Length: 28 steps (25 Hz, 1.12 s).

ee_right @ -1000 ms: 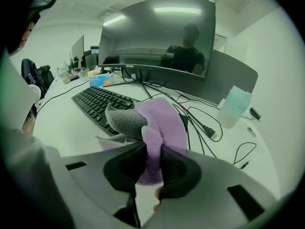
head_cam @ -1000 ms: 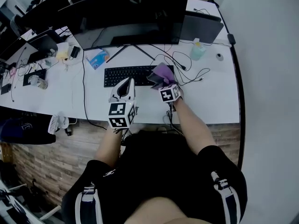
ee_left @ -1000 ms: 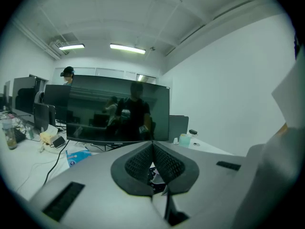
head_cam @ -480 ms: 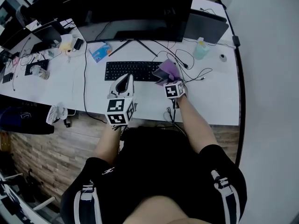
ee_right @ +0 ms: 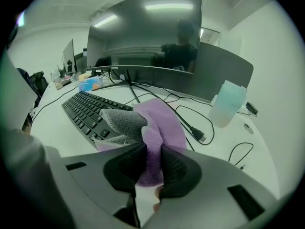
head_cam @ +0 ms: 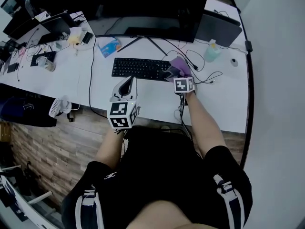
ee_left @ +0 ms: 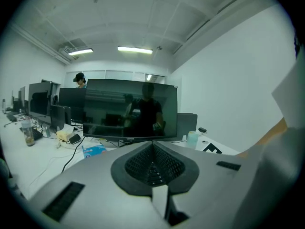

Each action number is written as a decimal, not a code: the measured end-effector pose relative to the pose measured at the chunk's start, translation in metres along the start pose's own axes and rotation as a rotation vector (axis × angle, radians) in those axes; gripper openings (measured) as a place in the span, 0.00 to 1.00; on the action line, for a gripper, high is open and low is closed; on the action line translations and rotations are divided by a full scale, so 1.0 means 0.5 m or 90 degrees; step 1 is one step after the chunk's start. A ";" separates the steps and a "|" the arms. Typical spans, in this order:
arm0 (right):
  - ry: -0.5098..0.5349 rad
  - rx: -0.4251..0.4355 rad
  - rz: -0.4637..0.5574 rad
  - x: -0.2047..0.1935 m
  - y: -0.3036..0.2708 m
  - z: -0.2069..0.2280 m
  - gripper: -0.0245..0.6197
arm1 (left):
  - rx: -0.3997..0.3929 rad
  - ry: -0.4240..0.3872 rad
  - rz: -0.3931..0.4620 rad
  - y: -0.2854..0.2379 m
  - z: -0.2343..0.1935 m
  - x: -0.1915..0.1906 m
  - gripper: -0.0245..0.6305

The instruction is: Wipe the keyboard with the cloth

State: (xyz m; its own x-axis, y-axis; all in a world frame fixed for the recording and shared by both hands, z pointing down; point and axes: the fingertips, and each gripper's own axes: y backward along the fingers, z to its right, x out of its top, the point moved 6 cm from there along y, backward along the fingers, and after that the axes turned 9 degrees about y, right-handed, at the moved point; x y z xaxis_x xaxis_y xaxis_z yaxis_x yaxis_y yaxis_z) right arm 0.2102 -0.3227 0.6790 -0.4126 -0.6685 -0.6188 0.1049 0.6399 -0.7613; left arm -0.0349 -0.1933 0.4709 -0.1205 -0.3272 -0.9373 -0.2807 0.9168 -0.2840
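A black keyboard (head_cam: pixel 140 69) lies on the white desk (head_cam: pixel 152 101) in front of the monitor. My right gripper (head_cam: pixel 177 75) is shut on a purple and grey cloth (head_cam: pixel 179 67), which hangs over the keyboard's right end. In the right gripper view the cloth (ee_right: pixel 155 125) bunches up between the jaws of that gripper (ee_right: pixel 151 162), with the keyboard (ee_right: pixel 90 111) just left of it. My left gripper (head_cam: pixel 129 81) hovers near the desk's front edge, below the keyboard's left half. It (ee_left: pixel 153 149) is shut with nothing in it.
A wide monitor (head_cam: pixel 143 8) stands behind the keyboard on a splayed stand. Black cables (head_cam: pixel 202 74) trail right of the cloth. A pale green bottle (head_cam: pixel 211 51) and a dark screen (head_cam: pixel 221 28) sit at the back right. A blue packet (head_cam: pixel 108 46) lies at the back left.
My right gripper has carried the cloth a little rightward, to the keyboard's right end. The left gripper has hardly moved. The head view has shifted slightly.
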 end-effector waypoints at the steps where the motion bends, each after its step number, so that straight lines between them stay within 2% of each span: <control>1: -0.001 0.000 -0.002 0.005 -0.003 0.003 0.18 | 0.005 0.001 0.000 0.003 -0.004 -0.001 0.06; 8: 0.017 -0.009 -0.016 0.041 -0.026 0.020 0.18 | 0.032 0.005 -0.004 0.029 -0.033 -0.002 0.06; 17: 0.046 -0.042 -0.027 0.073 -0.050 0.014 0.17 | 0.077 0.021 -0.015 0.070 -0.123 -0.010 0.06; 22: 0.082 -0.060 -0.026 0.089 -0.050 -0.033 0.16 | 0.078 0.030 -0.012 0.078 -0.168 -0.001 0.06; 28: 0.108 -0.036 -0.014 0.125 -0.063 -0.129 0.16 | 0.083 0.036 -0.012 0.077 -0.218 0.008 0.06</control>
State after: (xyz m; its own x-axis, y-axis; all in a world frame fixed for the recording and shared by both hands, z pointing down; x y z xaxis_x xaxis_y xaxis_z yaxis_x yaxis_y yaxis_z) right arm 0.1227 -0.3600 0.6769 -0.5615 -0.6121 -0.5568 0.0449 0.6493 -0.7592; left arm -0.1499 -0.1845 0.4781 -0.1702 -0.3533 -0.9199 -0.1575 0.9313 -0.3285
